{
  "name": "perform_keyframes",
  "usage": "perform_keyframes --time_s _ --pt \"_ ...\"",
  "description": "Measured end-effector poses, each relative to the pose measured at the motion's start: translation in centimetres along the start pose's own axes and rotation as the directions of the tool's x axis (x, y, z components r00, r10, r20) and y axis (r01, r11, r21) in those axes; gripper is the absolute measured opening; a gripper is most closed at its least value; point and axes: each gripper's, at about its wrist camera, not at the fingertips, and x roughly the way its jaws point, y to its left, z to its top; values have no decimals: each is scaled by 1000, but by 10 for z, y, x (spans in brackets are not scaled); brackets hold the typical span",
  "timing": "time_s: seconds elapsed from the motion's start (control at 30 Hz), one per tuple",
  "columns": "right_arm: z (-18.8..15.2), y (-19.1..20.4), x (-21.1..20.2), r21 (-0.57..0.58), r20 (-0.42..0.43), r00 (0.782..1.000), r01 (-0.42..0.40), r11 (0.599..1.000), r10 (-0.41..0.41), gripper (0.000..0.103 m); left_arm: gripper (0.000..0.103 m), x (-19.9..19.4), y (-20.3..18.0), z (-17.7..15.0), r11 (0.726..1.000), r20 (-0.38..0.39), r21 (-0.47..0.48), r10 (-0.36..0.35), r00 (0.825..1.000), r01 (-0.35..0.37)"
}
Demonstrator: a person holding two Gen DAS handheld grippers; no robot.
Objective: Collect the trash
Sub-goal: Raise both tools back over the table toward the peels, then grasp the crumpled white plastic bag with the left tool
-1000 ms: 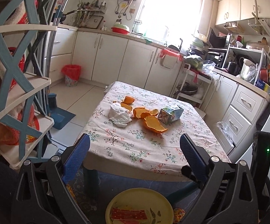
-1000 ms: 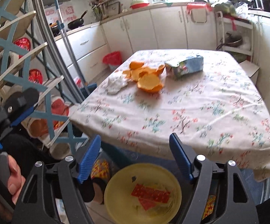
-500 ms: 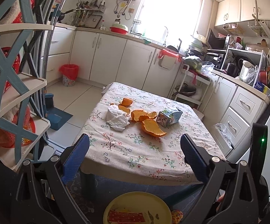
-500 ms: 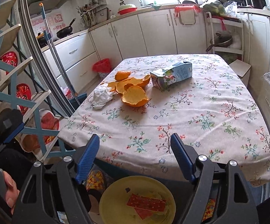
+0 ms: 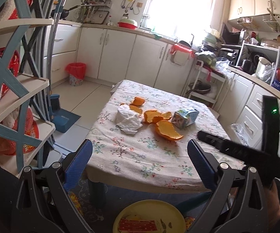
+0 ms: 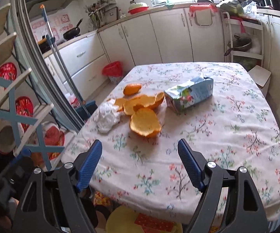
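1. Both grippers are spread wide and empty: left gripper short of the table, right gripper over its near edge.
2. Trash sits mid-table: orange peels, crumpled tissue just left of them, squashed carton to the right.
3. Only the left view catches the other tool's black body at its right edge.
4. The yellow bin below is cut off by the frame.
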Motion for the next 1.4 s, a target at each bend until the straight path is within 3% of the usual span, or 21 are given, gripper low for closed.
perform_keyframes --time_s 0.27,0.57,0.77,0.97,1.17,1.27,1.33,1.4 --pt "-5 -22 13 63 -68 998 6 998 -1 78 94 23 16 3 997 -49 -28 77 996 -78" --pt "-16 -25 28 61 -148 989 0 998 9 78 94 60 16 14 995 -116 -53 80 990 -86" --pt "-2 -26 43 85 -137 990 -11 996 23 78 94 100 17 27 993 -172 -68 83 982 -96" --pt "28 -33 81 79 -152 988 30 996 -18 78 94 144 25 40 988 -217 -84 109 970 -130" --pt "28 -32 115 25 -189 979 79 997 -73 66 94 195 6 47 994 -254 44 112 961 -104" --pt "27 -26 115 -16 -190 979 76 997 -78 51 94 215 3 48 989 -272 86 139 952 -120" --pt "26 -26 115 -29 -193 979 67 997 -71 30 94 221 7 50 990 -284 71 134 949 -119" --pt "26 -27 114 -24 -201 978 54 998 -58 17 86 223 9 51 994 -282 48 108 953 -98"
